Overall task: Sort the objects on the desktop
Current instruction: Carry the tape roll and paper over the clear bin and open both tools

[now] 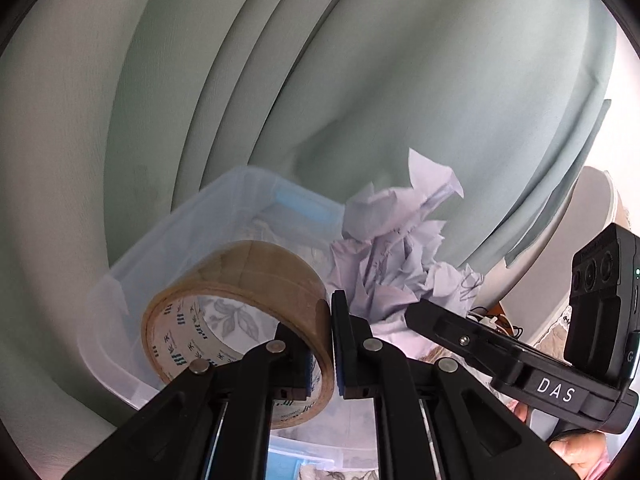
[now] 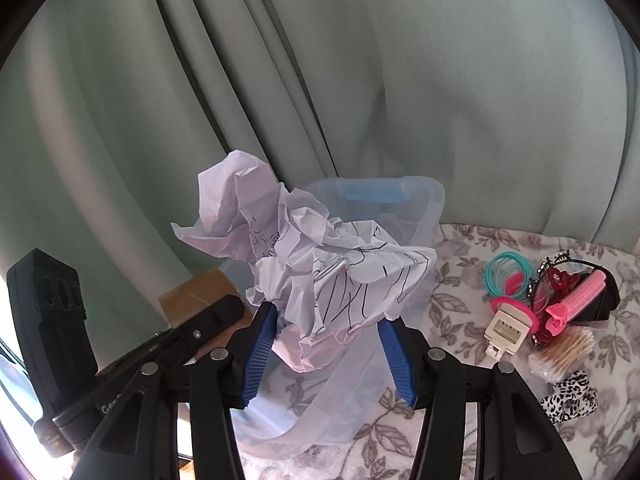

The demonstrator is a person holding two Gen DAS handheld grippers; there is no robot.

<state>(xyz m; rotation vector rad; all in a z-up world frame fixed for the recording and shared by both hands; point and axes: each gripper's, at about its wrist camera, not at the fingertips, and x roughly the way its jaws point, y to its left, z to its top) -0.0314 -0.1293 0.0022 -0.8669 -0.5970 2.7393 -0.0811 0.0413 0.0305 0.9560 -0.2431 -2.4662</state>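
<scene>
My left gripper (image 1: pixel 325 344) is shut on the wall of a brown packing tape roll (image 1: pixel 240 280), one finger inside the ring, and holds it over a clear plastic bin (image 1: pixel 132 280). My right gripper (image 2: pixel 326 354) is shut on a crumpled white paper ball (image 2: pixel 320 264) with black scribbles, held above the same bin (image 2: pixel 424 196). The paper ball (image 1: pixel 396 248) also shows in the left wrist view, just right of the tape. The tape (image 2: pixel 196 292) shows in the right wrist view, left of the paper.
A floral tablecloth (image 2: pixel 460 248) covers the table. At the right lie teal and pink hair rings (image 2: pixel 506 276), a pink roller (image 2: pixel 576 300), a white clip (image 2: pixel 506 330), cotton swabs (image 2: pixel 564 350) and a black-and-white scrunchie (image 2: pixel 570 398). Green curtains (image 2: pixel 320 80) hang behind.
</scene>
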